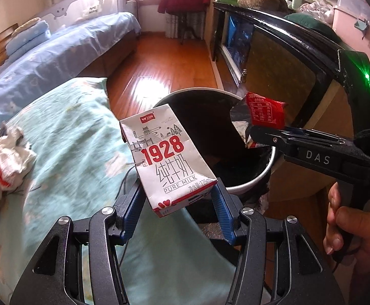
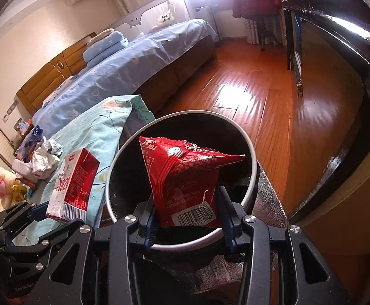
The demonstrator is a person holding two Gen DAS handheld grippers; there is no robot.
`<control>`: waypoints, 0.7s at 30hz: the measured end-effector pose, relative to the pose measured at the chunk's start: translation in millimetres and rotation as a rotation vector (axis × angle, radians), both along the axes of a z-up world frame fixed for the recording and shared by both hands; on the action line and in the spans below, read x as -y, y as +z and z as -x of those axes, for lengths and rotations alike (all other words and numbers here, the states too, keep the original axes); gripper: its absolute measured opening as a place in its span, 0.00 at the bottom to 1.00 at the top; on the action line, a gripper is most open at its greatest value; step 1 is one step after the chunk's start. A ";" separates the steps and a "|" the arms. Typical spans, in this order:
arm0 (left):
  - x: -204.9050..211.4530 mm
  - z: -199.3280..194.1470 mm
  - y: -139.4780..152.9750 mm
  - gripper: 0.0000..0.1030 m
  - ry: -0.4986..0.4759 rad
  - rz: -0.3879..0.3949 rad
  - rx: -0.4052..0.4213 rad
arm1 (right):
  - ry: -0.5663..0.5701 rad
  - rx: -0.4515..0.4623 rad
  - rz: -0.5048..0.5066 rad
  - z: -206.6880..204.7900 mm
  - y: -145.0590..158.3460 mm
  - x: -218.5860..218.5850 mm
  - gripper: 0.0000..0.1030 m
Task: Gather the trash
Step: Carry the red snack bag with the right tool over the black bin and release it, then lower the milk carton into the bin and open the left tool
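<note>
My left gripper point(image 1: 177, 198) is shut on a grey and red "1928" milk carton point(image 1: 168, 160), held above the bed's edge beside the bin; the carton also shows in the right wrist view point(image 2: 70, 190). My right gripper point(image 2: 186, 222) is shut on a red snack wrapper point(image 2: 185, 178) and holds it over the open mouth of the round black bin with a white rim point(image 2: 253, 157). In the left wrist view the wrapper point(image 1: 263, 114) hangs over the bin point(image 1: 258, 178) from the right gripper point(image 1: 257, 133).
A pile of crumpled wrappers and paper point(image 1: 6, 157) lies on the light green bedspread point(image 1: 78, 137) at left, also in the right wrist view point(image 2: 40, 157). A dark cabinet point(image 1: 286, 58) stands right of the bin. Wooden floor point(image 2: 248, 96) lies beyond.
</note>
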State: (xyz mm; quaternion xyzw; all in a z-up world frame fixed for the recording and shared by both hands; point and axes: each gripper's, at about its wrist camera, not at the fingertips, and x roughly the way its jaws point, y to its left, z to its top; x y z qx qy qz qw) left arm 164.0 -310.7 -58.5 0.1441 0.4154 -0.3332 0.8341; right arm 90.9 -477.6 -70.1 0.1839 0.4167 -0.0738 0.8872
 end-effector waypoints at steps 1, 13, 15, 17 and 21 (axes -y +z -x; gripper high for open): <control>2.2 -1.8 -0.5 0.51 -0.002 0.001 -0.005 | 0.000 -0.001 0.001 -1.7 -0.5 1.6 0.41; 24.3 -20.5 -3.7 0.51 -0.040 0.015 -0.044 | -0.017 -0.016 0.003 -16.3 -5.2 16.0 0.44; 24.6 -23.2 -3.8 0.52 -0.046 0.019 -0.042 | -0.019 -0.020 0.007 -18.4 -6.5 17.4 0.44; 25.4 -23.4 -4.1 0.52 -0.048 0.016 -0.041 | -0.021 -0.024 0.003 -20.5 -8.5 19.6 0.46; 17.6 -23.7 -3.2 0.63 -0.020 0.023 -0.037 | -0.026 -0.033 -0.027 -22.5 -12.5 24.9 0.65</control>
